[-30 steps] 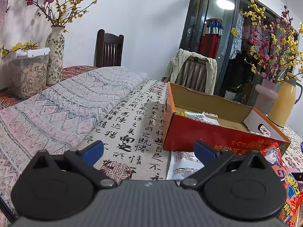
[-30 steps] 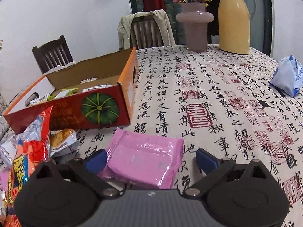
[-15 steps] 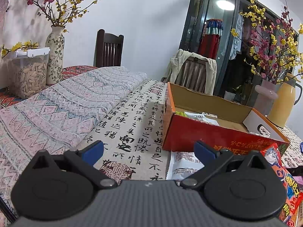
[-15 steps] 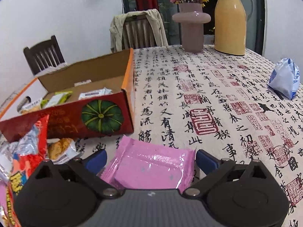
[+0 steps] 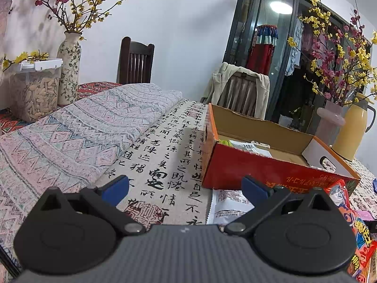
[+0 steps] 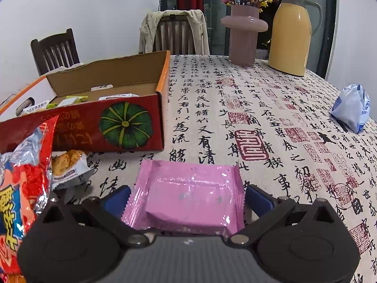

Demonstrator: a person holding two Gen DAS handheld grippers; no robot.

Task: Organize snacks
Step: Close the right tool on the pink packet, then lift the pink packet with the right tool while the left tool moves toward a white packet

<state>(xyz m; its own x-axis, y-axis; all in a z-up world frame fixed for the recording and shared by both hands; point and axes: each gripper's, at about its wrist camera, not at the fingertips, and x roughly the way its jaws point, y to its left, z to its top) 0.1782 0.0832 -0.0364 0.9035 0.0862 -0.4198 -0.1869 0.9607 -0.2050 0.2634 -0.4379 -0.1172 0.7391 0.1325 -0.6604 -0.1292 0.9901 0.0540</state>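
A red and orange cardboard box (image 6: pixel 127 127) with a pumpkin picture stands open on the table and holds several small snack packs; it also shows in the left wrist view (image 5: pixel 259 172). A pink snack packet (image 6: pixel 186 195) lies flat on the cloth between the fingers of my right gripper (image 6: pixel 187 194), which is open around it with its blue pads beside the packet's edges. My left gripper (image 5: pixel 185 187) is open and empty, left of the box. A white snack pack (image 5: pixel 226 206) lies by its right finger.
A red chip bag (image 6: pixel 21 188) and a small biscuit pack (image 6: pixel 68 165) lie left of the pink packet. A blue-white bag (image 6: pixel 352 107) sits far right. A pink vase (image 6: pixel 243 35) and yellow jug (image 6: pixel 292 33) stand at the back. A folded patterned cloth (image 5: pixel 77 136) and a jar (image 5: pixel 35 92) are at left.
My right gripper has moved forward and squared up, so the pink packet now sits centred between its open fingers. The left gripper has not moved.
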